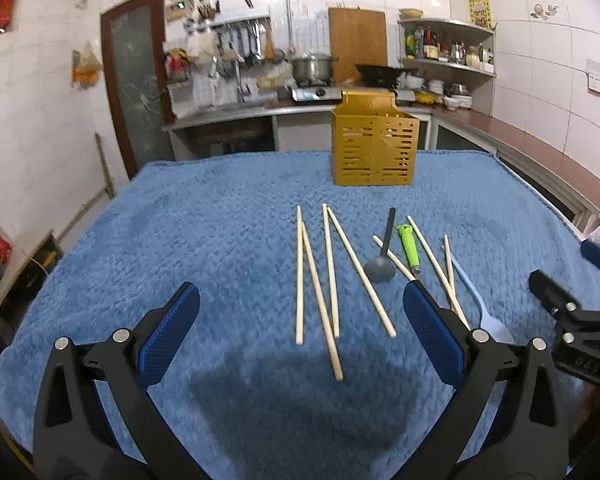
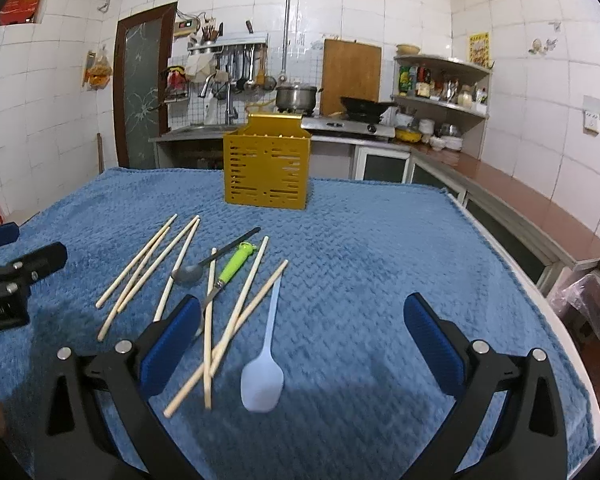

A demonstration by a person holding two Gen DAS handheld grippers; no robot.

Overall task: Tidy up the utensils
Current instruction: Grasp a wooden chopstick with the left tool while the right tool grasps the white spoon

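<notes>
Loose pale wooden chopsticks lie scattered at the centre of the left wrist view on the blue fleecy cloth covering the counter. Among them lie a dark grey ladle-shaped spoon, a green-handled small knife and a light blue plastic spoon. A yellow slotted metal utensil holder stands upright beyond them, upper centre. The left claw and right claw both gape wide, holding nothing.

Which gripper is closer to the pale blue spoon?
Right. The right gripper hangs open just above the pale blue spoon; the left gripper is off to its left, over the chopsticks.
</notes>
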